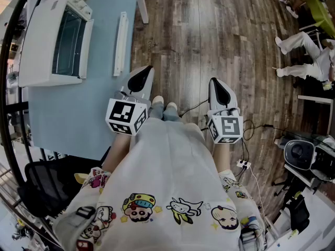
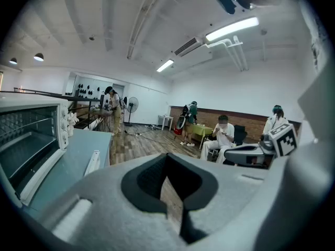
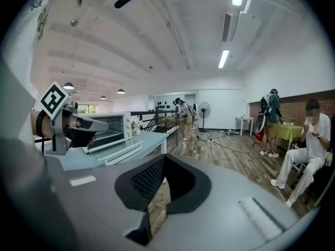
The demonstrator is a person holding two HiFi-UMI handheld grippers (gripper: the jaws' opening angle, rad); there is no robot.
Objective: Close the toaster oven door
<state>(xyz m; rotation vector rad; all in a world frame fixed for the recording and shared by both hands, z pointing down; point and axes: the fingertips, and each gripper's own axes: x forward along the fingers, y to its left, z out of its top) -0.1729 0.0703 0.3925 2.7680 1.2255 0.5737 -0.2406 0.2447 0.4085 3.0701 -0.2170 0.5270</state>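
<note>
The white toaster oven [image 1: 47, 38] stands at the back left of a light-blue table [image 1: 73, 119]. Its glass door looks dropped open flat toward me, and the white handle bar [image 1: 121, 43] lies along the door's front edge. The right gripper view shows the oven [image 3: 107, 129] with the flat door [image 3: 123, 151] in front of it. The left gripper view has the oven [image 2: 29, 145] at its left edge. My left gripper [image 1: 144, 73] hangs shut and empty just off the table's right edge. My right gripper [image 1: 215, 83] is shut and empty over the wooden floor. Neither touches the oven.
A black chair [image 1: 47, 187] sits at the table's near corner. Cables [image 1: 246, 161] and dark equipment [image 1: 306, 156] lie on the floor to my right. A seated person in white [image 1: 306, 51] is at the far right. Other people stand by a green table [image 2: 201, 130].
</note>
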